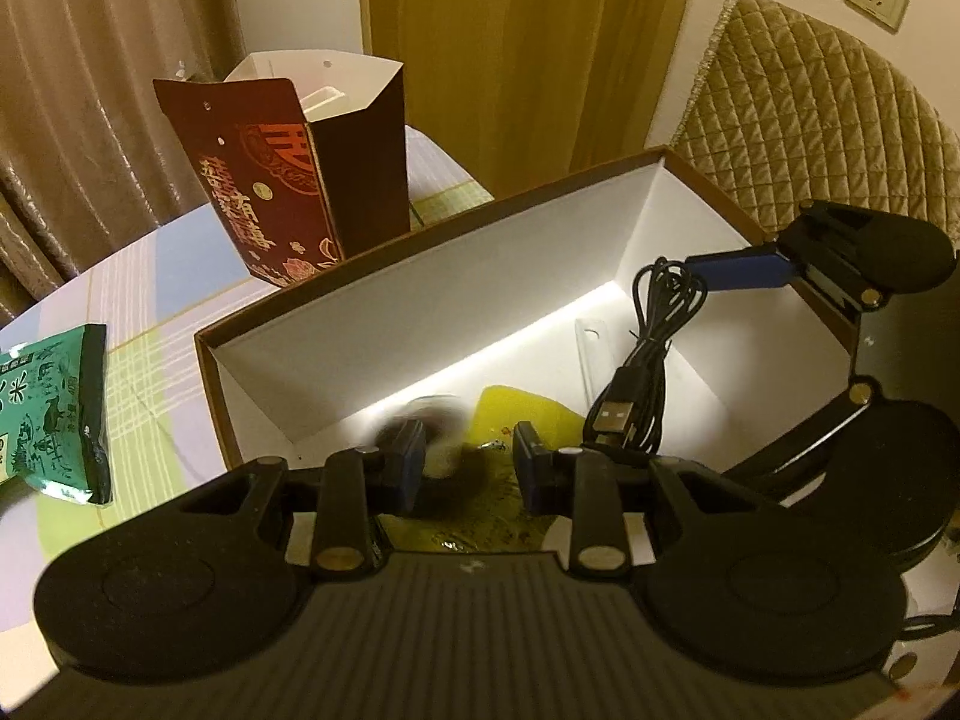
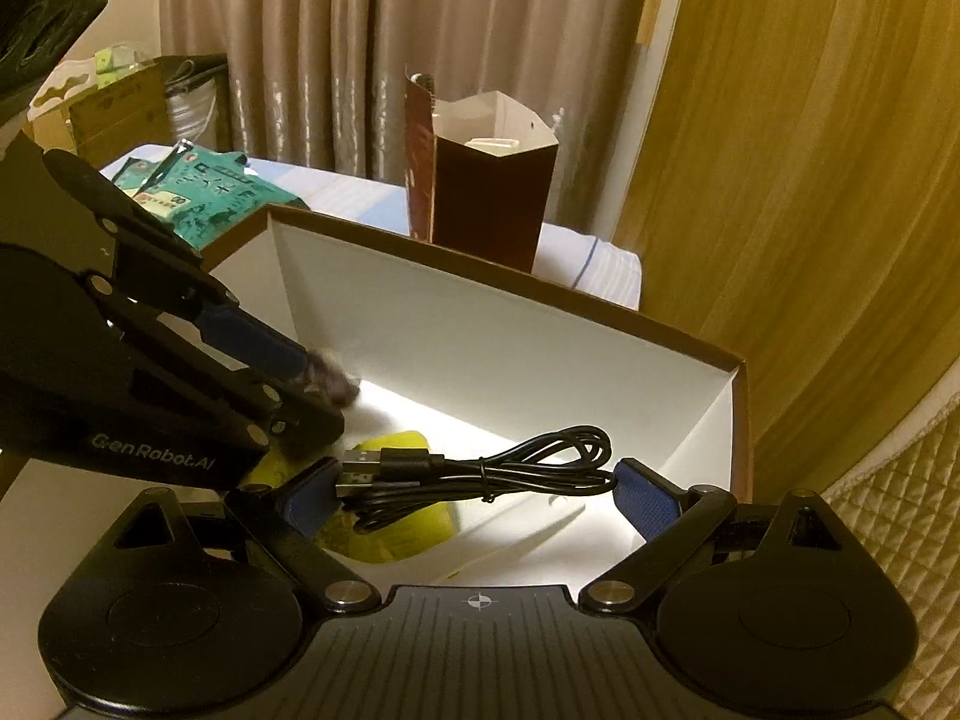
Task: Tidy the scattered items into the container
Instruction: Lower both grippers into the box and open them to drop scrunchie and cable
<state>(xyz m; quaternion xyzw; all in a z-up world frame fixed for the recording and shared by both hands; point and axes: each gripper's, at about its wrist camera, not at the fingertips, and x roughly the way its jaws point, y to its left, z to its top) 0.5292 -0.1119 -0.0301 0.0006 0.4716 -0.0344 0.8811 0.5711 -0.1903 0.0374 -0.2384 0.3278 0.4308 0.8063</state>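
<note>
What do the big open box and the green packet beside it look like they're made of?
Box: likely stiff cardboard, with matte white inside walls, a brown outer skin and crisp folded corners. Green packet: probably thin plastic film, glossy and printed, with a crinkled surface catching highlights.

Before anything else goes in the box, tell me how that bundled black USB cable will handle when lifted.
The black USB cable is probably floppy: thin loops sag from its middle tie. Likely light. Its plug ends stick out loose, so they may swing or snag on the box wall.

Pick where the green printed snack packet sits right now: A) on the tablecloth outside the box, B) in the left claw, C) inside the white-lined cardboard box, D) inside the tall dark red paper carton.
A: the green printed snack packet lies on the tablecloth, outside the white-lined cardboard box.
</note>
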